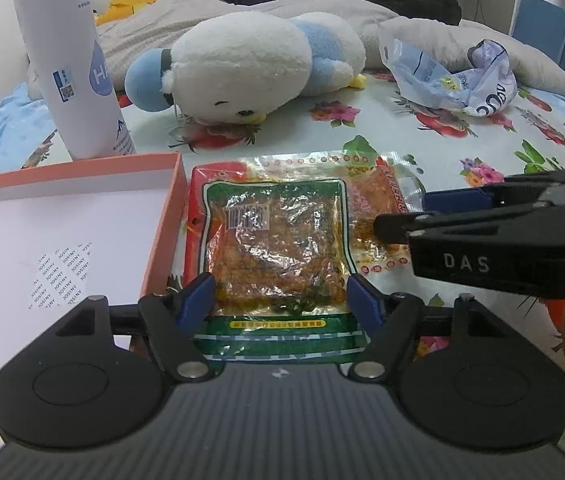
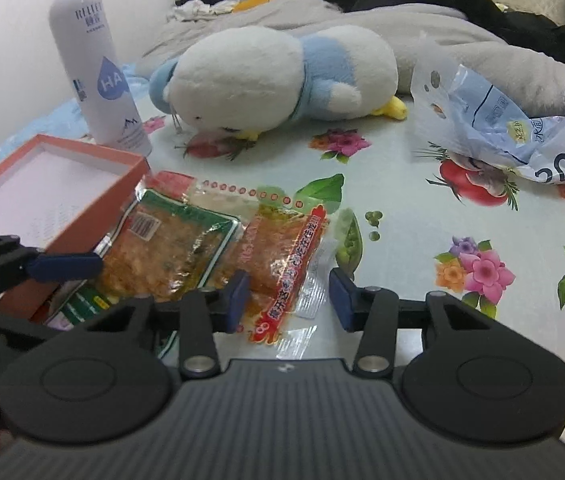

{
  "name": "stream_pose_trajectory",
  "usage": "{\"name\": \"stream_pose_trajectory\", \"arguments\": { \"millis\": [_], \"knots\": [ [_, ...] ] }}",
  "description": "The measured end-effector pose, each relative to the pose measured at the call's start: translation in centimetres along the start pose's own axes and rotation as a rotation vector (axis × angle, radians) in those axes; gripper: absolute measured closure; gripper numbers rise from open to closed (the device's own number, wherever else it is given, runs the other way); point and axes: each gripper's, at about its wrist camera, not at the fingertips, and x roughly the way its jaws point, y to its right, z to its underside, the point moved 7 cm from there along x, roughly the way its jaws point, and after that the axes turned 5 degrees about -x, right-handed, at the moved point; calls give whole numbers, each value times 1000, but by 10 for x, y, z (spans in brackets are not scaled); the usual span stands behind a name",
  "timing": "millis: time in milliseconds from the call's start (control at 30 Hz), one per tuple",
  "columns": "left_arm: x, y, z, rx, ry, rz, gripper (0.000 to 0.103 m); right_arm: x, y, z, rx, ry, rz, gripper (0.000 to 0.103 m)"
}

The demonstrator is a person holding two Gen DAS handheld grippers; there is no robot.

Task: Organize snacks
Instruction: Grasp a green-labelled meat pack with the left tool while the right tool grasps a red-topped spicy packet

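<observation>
A green-edged snack packet (image 1: 278, 248) lies on a red-edged snack packet (image 1: 374, 196), just right of an open orange box (image 1: 170, 216) with a white inside. My left gripper (image 1: 280, 294) is open, its blue pads on either side of the green packet's near end. My right gripper (image 2: 288, 294) is open over the near corner of the red packet (image 2: 282, 264); the green packet (image 2: 170, 248) lies to its left by the box (image 2: 94, 200). The right gripper's fingers (image 1: 454, 204) reach in from the right in the left wrist view. The left gripper's fingertip (image 2: 62, 266) shows in the right wrist view.
A white spray can (image 1: 70, 64) stands behind the box. A white and blue plush toy (image 1: 250, 64) lies behind the packets. A crumpled blue-white plastic bag (image 1: 454, 76) lies at the far right. Everything rests on a flowered cloth (image 2: 422, 248) over a bed, with grey bedding behind.
</observation>
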Motion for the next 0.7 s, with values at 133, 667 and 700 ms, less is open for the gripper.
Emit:
{"name": "stream_pose_trajectory", "arguments": {
  "millis": [133,667,700],
  "knots": [
    [0,2,1,-4,11,10,30,-1,1,0,1,-2,-15,73],
    [-25,1,10,-75,12,71,45,-41,12,15,95,8,38,100],
    [-30,3,13,-78,10,72,53,-47,13,18,94,8,45,100]
  ]
}}
